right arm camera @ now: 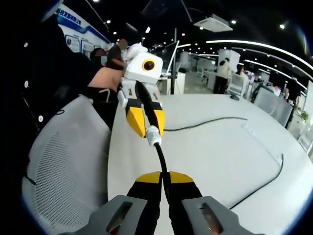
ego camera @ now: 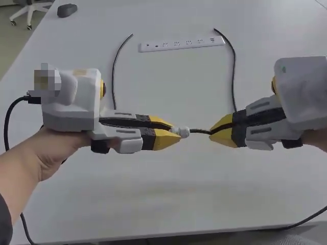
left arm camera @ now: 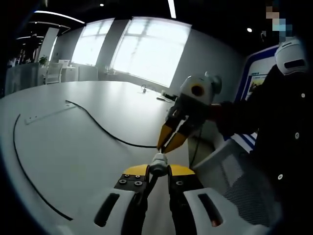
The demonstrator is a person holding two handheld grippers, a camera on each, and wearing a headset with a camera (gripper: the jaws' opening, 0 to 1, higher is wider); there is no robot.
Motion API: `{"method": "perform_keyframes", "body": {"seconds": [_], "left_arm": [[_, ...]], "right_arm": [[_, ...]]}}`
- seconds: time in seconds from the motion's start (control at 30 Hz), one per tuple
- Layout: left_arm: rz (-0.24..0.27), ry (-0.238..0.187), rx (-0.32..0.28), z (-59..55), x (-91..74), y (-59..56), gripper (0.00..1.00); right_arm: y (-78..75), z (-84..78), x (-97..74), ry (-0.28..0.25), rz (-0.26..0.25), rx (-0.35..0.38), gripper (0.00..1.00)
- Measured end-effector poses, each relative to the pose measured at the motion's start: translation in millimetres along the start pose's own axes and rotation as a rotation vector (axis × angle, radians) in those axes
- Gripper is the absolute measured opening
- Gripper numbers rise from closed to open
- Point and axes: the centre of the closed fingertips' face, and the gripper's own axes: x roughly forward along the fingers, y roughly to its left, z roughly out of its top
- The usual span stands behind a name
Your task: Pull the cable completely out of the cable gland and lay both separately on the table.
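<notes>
One cable gland (ego camera: pixel 181 132) is clamped in the left tool (ego camera: pixel 176 132), one black cable (ego camera: pixel 200 131) in the right tool (ego camera: pixel 212 132). Both are held in front of one power strip (ego camera: pixel 181 44).

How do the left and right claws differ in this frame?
The left claw is shut on the white cable gland; the right claw is shut on the black cable. The left claw points rightward in the head view, the right claw leftward. Both are yellow-tipped.
</notes>
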Motion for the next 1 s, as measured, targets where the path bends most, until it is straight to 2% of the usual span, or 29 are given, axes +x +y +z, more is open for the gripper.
{"method": "perform_keyframes", "body": {"seconds": [0.2,0.27,0.6,0.7,0.73,0.87,1.0], "left_arm": [[-0.003,-0.001,0.004,1.6,3.2,1.0,0.15],[-0.005,0.002,0.004,1.6,4.0,1.2,0.15],[0.008,0.004,0.006,0.5,2.5,5.2,0.15],[0.01,0.006,0.004,-0.1,1.0,5.5,0.15],[0.009,0.006,0.004,0.0,0.8,5.3,0.15],[0.012,0.006,0.002,0.1,1.2,5.9,0.15],[0.01,0.009,0.002,-0.7,2.4,5.5,0.15]], "right_arm": [[-9.5,-14.1,-10.6,-0.001,-0.085,0.08,0.0],[-11.4,-18.4,-13.3,0.0,-0.1,0.096,0.0],[-38.0,-59.1,-38.0,0.047,-0.245,0.218,0.0],[-41.9,-65.6,-45.0,0.036,-0.255,0.238,0.0],[-45.1,-69.7,-48.1,0.035,-0.274,0.266,0.0],[-52.6,-82.3,-54.7,0.059,-0.314,0.302,0.0],[-53.7,-91.1,-55.4,0.087,-0.326,0.315,0.0]]}}
